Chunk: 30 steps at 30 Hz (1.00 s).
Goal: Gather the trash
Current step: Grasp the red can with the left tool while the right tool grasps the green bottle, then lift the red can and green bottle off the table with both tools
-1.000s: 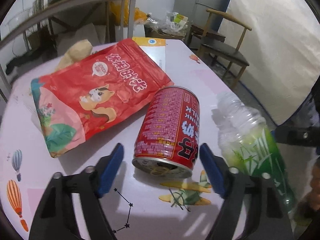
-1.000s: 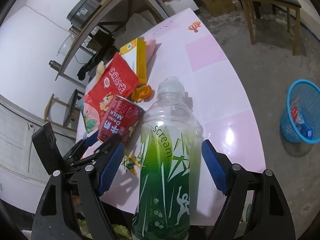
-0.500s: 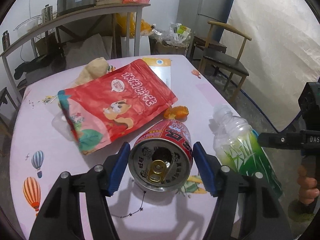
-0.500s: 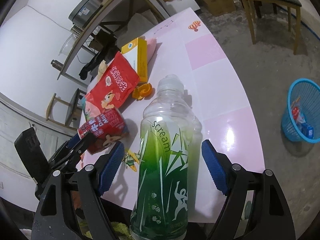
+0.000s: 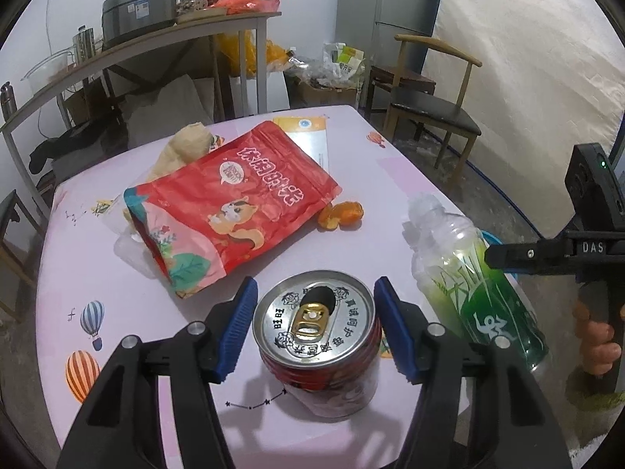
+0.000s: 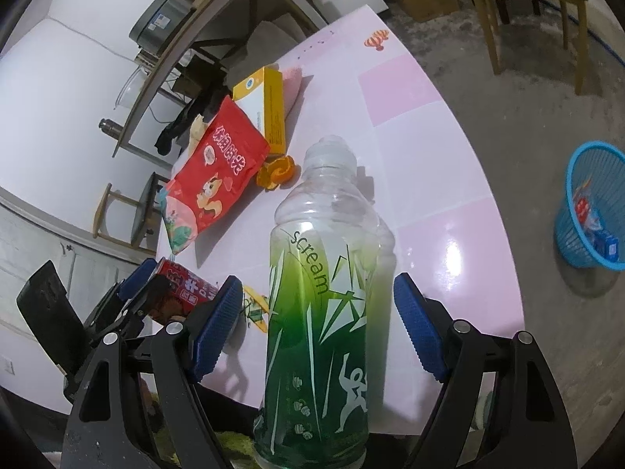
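Note:
A red drink can (image 5: 318, 346) stands upright between the blue pads of my left gripper (image 5: 314, 330), which are shut on its sides; the can also shows in the right wrist view (image 6: 183, 289). A clear bottle with a green label (image 6: 318, 301) sits between the fingers of my right gripper (image 6: 312, 324), with gaps on both sides, so this gripper is open; the bottle shows in the left wrist view (image 5: 474, 285) too. A red snack bag (image 5: 230, 205), orange peel (image 5: 340, 215) and a yellow box (image 6: 263, 107) lie on the pink table (image 5: 117, 312).
A blue basket (image 6: 593, 211) with some trash in it stands on the floor right of the table. A wooden chair (image 5: 429, 105) stands beyond the table's far right corner. A shelf with a cooker (image 5: 138, 8) is behind the table.
My left gripper closed on the lying can and turned it upright, its top now toward the camera. The right gripper and bottle barely moved.

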Motion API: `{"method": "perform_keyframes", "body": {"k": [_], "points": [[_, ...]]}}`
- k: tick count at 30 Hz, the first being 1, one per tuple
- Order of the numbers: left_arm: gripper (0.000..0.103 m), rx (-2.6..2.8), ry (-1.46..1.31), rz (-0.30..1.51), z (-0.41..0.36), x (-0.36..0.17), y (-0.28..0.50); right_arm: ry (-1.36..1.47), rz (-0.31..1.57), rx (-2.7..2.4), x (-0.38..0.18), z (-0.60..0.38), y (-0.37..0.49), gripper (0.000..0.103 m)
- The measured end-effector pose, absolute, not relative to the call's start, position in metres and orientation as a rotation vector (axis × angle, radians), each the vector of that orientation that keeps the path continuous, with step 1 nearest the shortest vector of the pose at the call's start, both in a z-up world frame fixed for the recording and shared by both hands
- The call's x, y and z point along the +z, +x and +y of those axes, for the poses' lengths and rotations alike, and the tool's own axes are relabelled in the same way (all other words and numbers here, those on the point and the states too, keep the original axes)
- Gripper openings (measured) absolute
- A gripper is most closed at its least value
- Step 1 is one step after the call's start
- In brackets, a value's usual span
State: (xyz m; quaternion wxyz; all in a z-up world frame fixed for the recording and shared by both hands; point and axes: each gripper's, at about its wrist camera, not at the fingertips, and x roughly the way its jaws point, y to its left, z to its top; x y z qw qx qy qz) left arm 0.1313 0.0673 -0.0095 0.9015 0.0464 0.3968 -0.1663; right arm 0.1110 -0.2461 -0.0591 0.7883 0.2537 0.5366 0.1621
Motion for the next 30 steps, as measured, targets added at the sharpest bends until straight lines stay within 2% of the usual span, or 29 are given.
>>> {"method": "perform_keyframes", "body": {"k": [17, 22, 30], "points": [[0.06, -0.371, 0.07, 0.71, 0.079, -0.016, 0.097, 0.507, 1.177, 0.337, -0.063, -0.233, 0.137, 0.076], [0.06, -0.374, 0.09, 0.676, 0.079, -0.017, 0.087, 0.452, 1.178, 0.3, -0.065, -0.229, 0.139, 0.064], [0.062, -0.389, 0.059, 0.688, 0.081, -0.023, 0.085, 0.337, 1.152, 0.283, -0.06, -0.218, 0.133, 0.063]]}}
